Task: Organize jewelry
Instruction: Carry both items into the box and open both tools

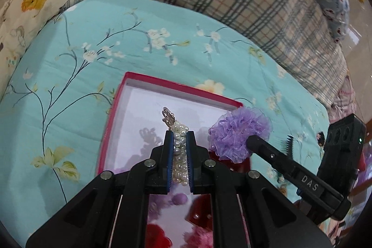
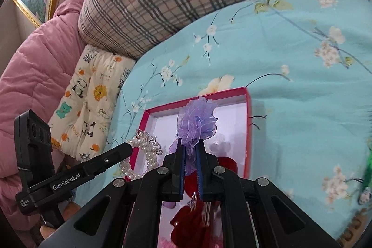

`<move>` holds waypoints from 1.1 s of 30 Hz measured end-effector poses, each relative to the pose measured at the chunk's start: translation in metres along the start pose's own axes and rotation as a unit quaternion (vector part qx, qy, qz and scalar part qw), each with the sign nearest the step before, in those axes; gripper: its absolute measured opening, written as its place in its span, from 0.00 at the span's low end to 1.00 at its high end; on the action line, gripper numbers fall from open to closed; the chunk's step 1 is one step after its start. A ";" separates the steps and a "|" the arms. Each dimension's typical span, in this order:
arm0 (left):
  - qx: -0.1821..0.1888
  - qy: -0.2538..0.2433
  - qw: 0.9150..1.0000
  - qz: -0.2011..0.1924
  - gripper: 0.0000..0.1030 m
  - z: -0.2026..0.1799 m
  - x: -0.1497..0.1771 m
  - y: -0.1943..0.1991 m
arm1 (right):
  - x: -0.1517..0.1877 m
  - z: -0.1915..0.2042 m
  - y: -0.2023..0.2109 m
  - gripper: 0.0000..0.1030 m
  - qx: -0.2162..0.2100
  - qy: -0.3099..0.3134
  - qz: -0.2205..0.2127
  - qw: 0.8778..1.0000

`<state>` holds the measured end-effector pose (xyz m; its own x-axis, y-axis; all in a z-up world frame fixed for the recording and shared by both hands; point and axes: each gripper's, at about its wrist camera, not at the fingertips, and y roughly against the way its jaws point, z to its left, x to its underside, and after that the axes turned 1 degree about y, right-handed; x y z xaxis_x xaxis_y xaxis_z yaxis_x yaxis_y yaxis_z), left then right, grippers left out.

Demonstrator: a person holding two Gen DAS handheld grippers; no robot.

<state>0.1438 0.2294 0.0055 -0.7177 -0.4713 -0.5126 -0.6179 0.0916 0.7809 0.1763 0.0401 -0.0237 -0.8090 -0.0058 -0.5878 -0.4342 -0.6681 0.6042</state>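
A bed covered in a turquoise flowered sheet (image 1: 69, 90) holds an open red box (image 1: 111, 117) with a white floor, likely the place for sorting the jewelry. Above it, the left gripper (image 1: 179, 138) is closed tight on a pearl hair clip (image 1: 177, 131), while the right gripper (image 2: 190, 150) pinches a purple ruffled hair flower (image 2: 197, 120), both seemingly ready to be set inside.

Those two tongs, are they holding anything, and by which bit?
Both are. The left tongs pinch a pearl piece along its beaded length. The right tongs pinch a purple organza flower by its lower ruffles, above the red box.
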 end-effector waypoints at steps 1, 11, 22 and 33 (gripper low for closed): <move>-0.002 0.004 1.000 0.002 0.08 0.002 -0.001 -0.003 | 0.000 -0.001 -0.004 0.07 0.001 -0.001 0.003 1.000; -0.025 0.015 1.000 0.011 0.08 0.019 0.001 -0.023 | 0.005 -0.014 -0.033 0.07 0.024 -0.003 0.031 0.999; -0.056 0.015 0.998 0.021 0.08 0.028 0.006 -0.030 | 0.006 -0.012 -0.034 0.13 0.037 0.004 0.035 0.999; -0.065 0.018 0.997 0.038 0.08 0.034 0.012 -0.036 | 0.006 -0.008 -0.029 0.28 0.034 0.007 0.034 0.999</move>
<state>0.1464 0.2499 -0.0405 -0.7474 -0.4991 -0.4386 -0.5132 0.0143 0.8581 0.1874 0.0536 -0.0485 -0.8319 -0.0597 -0.5517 -0.4054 -0.6135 0.6778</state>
